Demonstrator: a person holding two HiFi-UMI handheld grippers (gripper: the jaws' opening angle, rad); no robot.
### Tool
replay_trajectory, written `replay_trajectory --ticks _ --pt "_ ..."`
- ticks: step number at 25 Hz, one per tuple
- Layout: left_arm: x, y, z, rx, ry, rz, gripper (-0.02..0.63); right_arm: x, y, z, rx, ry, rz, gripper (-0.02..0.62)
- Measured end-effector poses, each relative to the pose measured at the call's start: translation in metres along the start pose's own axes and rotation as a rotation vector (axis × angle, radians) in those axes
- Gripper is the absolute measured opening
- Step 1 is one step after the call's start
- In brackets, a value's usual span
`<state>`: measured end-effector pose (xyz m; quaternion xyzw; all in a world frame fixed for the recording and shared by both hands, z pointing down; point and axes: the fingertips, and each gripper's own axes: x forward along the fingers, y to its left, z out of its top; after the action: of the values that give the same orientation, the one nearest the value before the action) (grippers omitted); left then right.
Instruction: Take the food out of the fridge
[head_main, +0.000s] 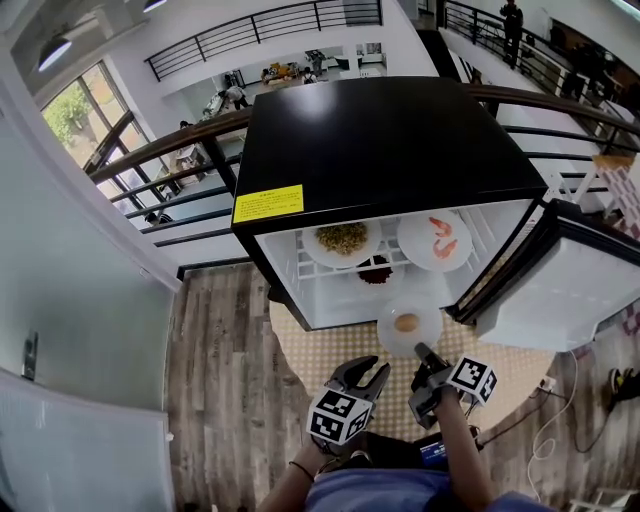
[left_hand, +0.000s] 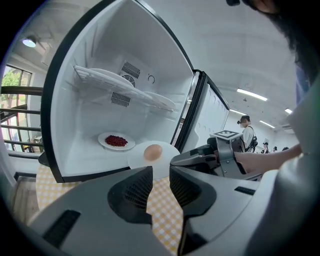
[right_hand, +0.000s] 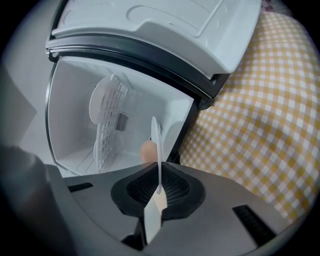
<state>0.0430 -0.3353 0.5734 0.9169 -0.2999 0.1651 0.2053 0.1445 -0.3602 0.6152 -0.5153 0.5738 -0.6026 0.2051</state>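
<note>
Now the right tool (head_main: 421, 353) pinches the rim of a white plate (head_main: 405, 325) carrying a round tan food piece (head_main: 406, 322) — held just outside the open fridge (head_main: 380, 150), over the checkered worktop (head_main: 310, 350). The left tool (head_main: 366, 373) — jaws spread, empty — hovers beside it.

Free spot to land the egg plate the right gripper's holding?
Checked cloth before the fridge, ahead of the left gripper, is bare. Fridge floor left of the red-food plate too. Top shelf is crowded: browned-food plate, shrimp plate.
</note>
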Motion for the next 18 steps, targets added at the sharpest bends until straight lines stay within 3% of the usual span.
replay_trajectory --ticks 18 --pt "-0.102 -0.009 0.025 0.038 -0.175 0.067 0.1 -0.057 0.065 -0.074 -0.062 0.04 0.153 0.025"
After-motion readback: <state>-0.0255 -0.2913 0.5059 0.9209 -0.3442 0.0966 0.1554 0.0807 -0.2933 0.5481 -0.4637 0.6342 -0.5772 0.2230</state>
